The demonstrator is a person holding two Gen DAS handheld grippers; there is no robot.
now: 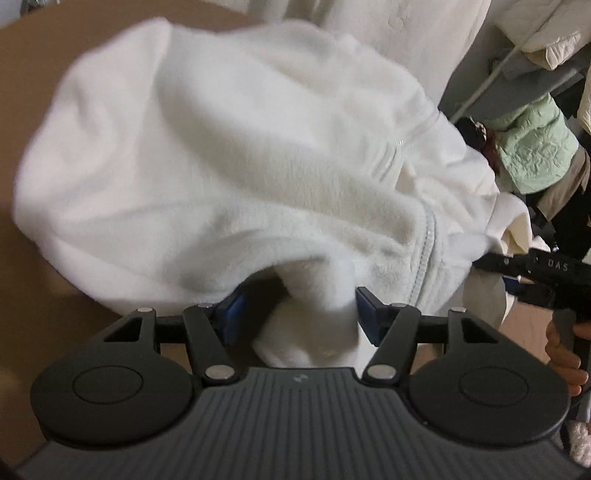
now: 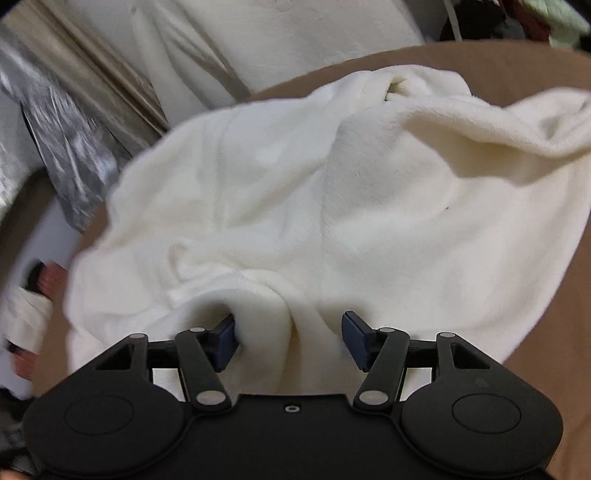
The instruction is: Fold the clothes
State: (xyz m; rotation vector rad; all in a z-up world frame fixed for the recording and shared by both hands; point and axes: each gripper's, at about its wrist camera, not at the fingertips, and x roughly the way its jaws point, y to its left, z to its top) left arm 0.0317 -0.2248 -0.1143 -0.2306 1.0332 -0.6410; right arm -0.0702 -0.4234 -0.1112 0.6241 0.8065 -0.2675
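Note:
A white fleece garment (image 1: pixel 229 155) with a zipper lies bunched over a brown table (image 1: pixel 22 74). My left gripper (image 1: pixel 295 310) has its blue-padded jaws wide apart, and a fold of the fleece hangs between them. In the left wrist view my right gripper (image 1: pixel 532 269) shows at the right, at the garment's edge. In the right wrist view the same fleece garment (image 2: pixel 332 192) fills the frame. My right gripper (image 2: pixel 290 338) also stands wide open with a fold of fleece between its jaws. The image is blurred.
The brown table (image 2: pixel 554 332) runs under the garment. Past its far edge hang cream fabric (image 2: pixel 295 33) and silvery plastic wrap (image 2: pixel 55 122). A pile of clothes, with a pale green quilted piece (image 1: pixel 535 147), sits at the right of the left wrist view.

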